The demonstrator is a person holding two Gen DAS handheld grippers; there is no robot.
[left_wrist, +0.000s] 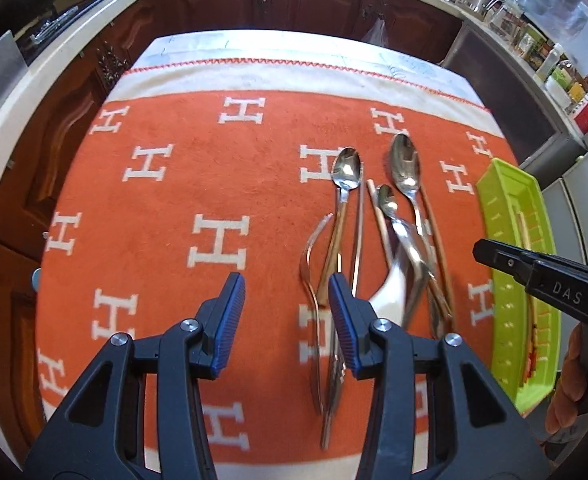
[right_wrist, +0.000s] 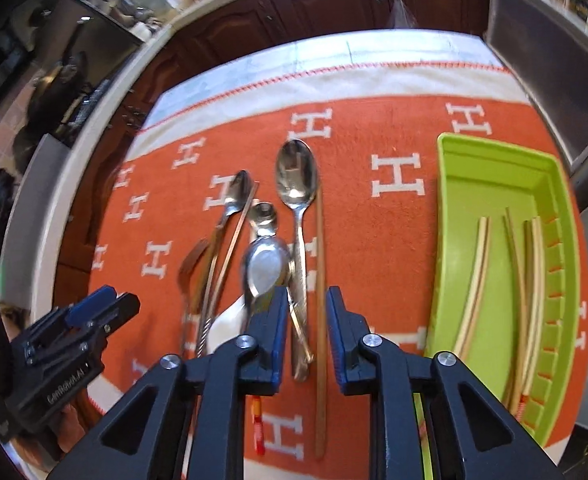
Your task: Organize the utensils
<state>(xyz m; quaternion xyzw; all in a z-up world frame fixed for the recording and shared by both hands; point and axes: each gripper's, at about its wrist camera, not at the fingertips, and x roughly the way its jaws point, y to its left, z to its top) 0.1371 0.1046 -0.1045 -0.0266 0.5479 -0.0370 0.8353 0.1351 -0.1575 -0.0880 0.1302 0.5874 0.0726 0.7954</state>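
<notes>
A heap of utensils (right_wrist: 269,256) lies near the middle of the orange blanket (left_wrist: 165,200) with white H marks: a large spoon (right_wrist: 296,176), two smaller spoons, a fork (left_wrist: 312,264), a white ladle-like piece (left_wrist: 390,288) and loose chopsticks, crossing and touching one another. One wooden chopstick (right_wrist: 320,300) lies alongside the large spoon's handle. Toward the blanket's right edge sits a green tray (right_wrist: 474,168) with several pale chopsticks (right_wrist: 472,280) lying lengthwise in it.

The right gripper (right_wrist: 306,320) hovers over the heap's near end, jaws partly apart with nothing between them, straddling the wooden chopstick. The left gripper (left_wrist: 287,308) hangs wide apart and empty, above the blanket just left of the heap.

The blanket covers a table; its white border with red stitching runs along the far edge. Beyond stand dark wooden cabinets (left_wrist: 221,0) under a pale countertop (left_wrist: 53,48), with cluttered shelves (left_wrist: 554,60) at the right.
</notes>
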